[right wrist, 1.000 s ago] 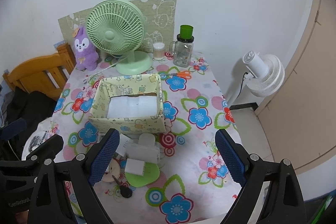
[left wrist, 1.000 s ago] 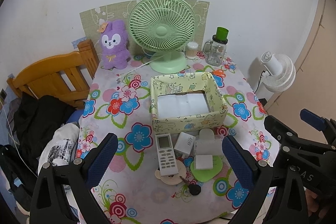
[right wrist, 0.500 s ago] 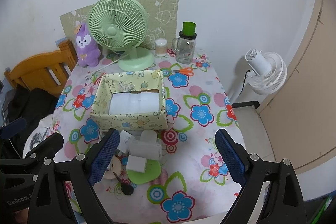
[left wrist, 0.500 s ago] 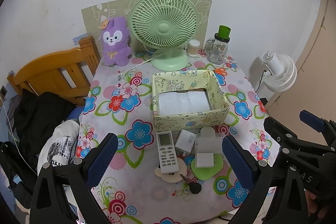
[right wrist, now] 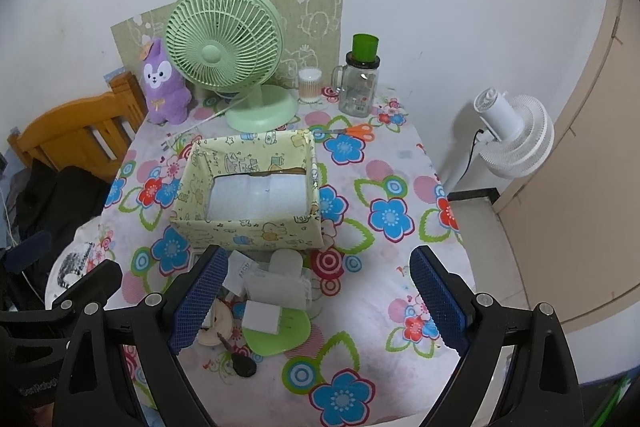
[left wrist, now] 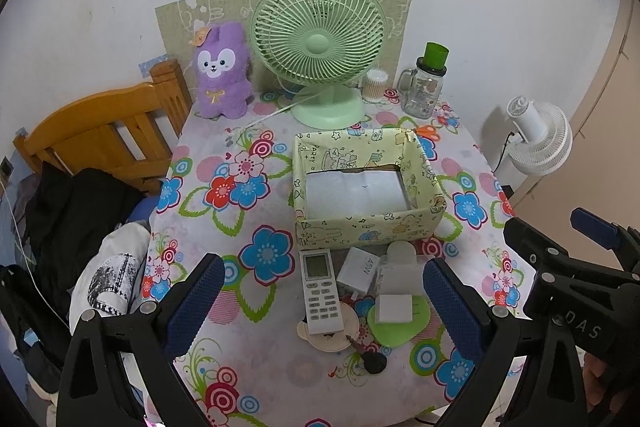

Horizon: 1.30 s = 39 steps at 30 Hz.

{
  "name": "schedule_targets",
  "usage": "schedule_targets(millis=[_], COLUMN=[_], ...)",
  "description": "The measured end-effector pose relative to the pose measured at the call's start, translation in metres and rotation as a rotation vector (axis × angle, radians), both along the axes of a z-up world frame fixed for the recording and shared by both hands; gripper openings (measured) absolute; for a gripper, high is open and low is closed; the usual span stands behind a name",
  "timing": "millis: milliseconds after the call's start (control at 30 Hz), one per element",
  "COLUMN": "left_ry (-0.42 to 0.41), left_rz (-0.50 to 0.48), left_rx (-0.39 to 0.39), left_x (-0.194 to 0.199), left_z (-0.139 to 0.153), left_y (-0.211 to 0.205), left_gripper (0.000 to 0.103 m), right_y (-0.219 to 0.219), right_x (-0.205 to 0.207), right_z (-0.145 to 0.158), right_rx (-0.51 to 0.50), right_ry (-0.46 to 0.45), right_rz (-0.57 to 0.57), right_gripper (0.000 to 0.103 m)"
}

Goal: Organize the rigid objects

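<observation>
The worktop (left wrist: 208,311), draped in a flower-print cloth, carries a pale yellow patterned cardboard box (left wrist: 366,227) at its middle, open-topped and holding nothing but a white lining. Between the box and the near edge lies the clutter to be sorted: a white remote control (left wrist: 321,291), its long axis running from near edge toward the box with the screen end facing the box; a white square charger (left wrist: 359,269); a smaller white plug block (left wrist: 395,308) on a green leaf-shaped coaster (left wrist: 394,327); and a black key (left wrist: 374,362) nearest the edge. Both the left gripper (left wrist: 320,307) and right gripper (right wrist: 318,301) hover with jaws wide apart, holding nothing. The task appears unstarted; the next move likely calls for descending on 1 item, jaws across its short width.
</observation>
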<state>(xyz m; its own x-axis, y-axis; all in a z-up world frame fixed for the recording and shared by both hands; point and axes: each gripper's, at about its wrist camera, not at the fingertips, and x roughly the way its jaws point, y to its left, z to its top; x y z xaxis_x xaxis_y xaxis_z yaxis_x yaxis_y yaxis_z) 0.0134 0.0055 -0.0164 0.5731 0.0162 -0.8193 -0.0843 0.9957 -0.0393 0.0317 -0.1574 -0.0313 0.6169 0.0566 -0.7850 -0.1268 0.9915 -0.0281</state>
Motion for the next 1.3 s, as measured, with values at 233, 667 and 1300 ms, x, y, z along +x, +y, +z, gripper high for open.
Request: schedule_targets(millis=[233, 667, 1300], left_ry=[0.02, 0.116, 0.209], left_rz=[-0.004, 0.031, 0.025], left_rx=[0.003, -0.047, -0.003], left_x=[0.01, 0.028, 0.045], left_z=[-0.017, -0.073, -0.13], left_y=[0.002, 0.015, 0.02], left_gripper=[0.1, 0.1, 0.1], right_y=[0.002, 0.004, 0.011], right_x=[0.012, 0.031, 0.049], right_z=[-0.016, -0.066, -0.125], right_rx=[0.006, 0.013, 0.03], right_ry=[0.035, 0.118, 0.218], right_rz=[0.005, 0.032, 0.033], right_gripper=[0.094, 0.094, 0.094])
